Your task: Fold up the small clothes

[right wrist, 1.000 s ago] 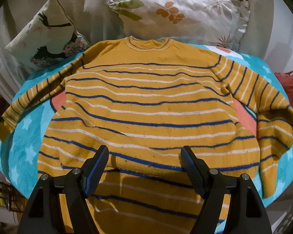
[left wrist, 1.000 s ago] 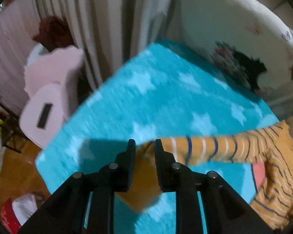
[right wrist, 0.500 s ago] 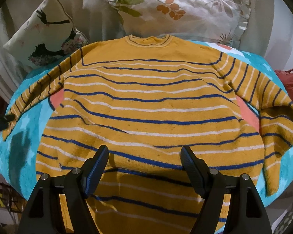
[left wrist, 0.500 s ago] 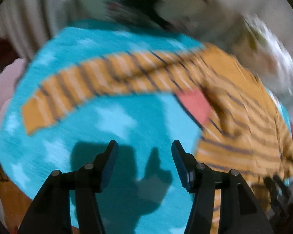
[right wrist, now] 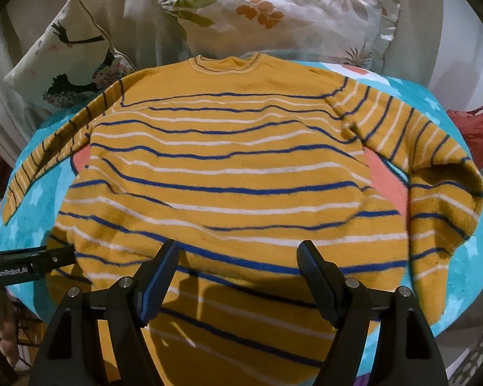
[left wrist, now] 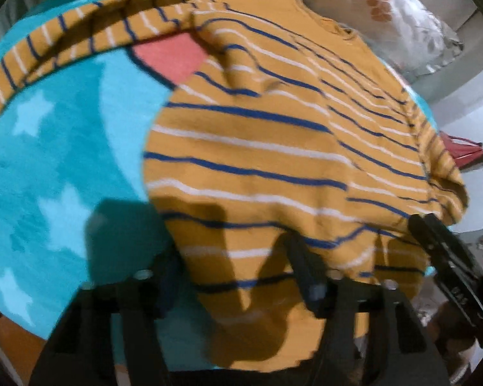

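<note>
A mustard-yellow sweater with blue and white stripes lies flat on a turquoise star blanket, neck away from me, both sleeves spread out. It also shows in the left wrist view. My right gripper is open and empty over the hem at the middle. My left gripper is open and empty over the sweater's lower left corner; it shows in the right wrist view as a black finger at the hem's left edge. The right gripper's fingers appear at the right in the left wrist view.
A floral pillow and a bird-print pillow lean at the far side of the blanket. A red bag sits to the right. The blanket's near edge drops to an orange floor on the left.
My left gripper let go of the left sleeve cuff, opened, and swung right to the sweater's lower left corner. The sleeve now lies flat. The right gripper has barely moved.
</note>
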`<move>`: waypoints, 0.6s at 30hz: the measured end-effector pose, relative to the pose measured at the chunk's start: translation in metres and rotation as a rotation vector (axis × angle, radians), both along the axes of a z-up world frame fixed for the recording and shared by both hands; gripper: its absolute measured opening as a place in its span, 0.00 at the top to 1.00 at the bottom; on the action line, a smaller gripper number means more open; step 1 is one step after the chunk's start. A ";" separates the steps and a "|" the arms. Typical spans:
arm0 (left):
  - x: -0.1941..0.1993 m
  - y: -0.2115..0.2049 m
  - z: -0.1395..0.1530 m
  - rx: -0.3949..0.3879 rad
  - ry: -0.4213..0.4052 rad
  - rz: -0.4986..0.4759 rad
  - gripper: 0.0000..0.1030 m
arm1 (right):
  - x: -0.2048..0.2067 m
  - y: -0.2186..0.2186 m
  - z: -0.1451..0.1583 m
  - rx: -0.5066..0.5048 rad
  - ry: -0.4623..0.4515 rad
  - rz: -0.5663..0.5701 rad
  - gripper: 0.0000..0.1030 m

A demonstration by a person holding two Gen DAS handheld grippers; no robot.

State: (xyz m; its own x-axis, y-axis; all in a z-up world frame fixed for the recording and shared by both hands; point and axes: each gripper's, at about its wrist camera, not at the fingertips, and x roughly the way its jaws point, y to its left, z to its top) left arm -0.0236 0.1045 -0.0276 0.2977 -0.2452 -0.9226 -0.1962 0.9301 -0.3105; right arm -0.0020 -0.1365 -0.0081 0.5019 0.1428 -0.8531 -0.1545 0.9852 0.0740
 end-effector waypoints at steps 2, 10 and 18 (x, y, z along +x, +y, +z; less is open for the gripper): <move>-0.006 -0.007 -0.003 -0.023 0.006 0.007 0.90 | -0.002 -0.008 0.000 -0.004 0.004 0.005 0.22; -0.071 0.035 0.013 -0.074 0.044 0.247 0.91 | -0.014 -0.034 0.000 -0.017 0.006 0.042 0.22; -0.105 0.026 0.013 -0.078 0.043 0.346 0.90 | -0.029 -0.065 0.007 0.016 -0.031 0.083 0.22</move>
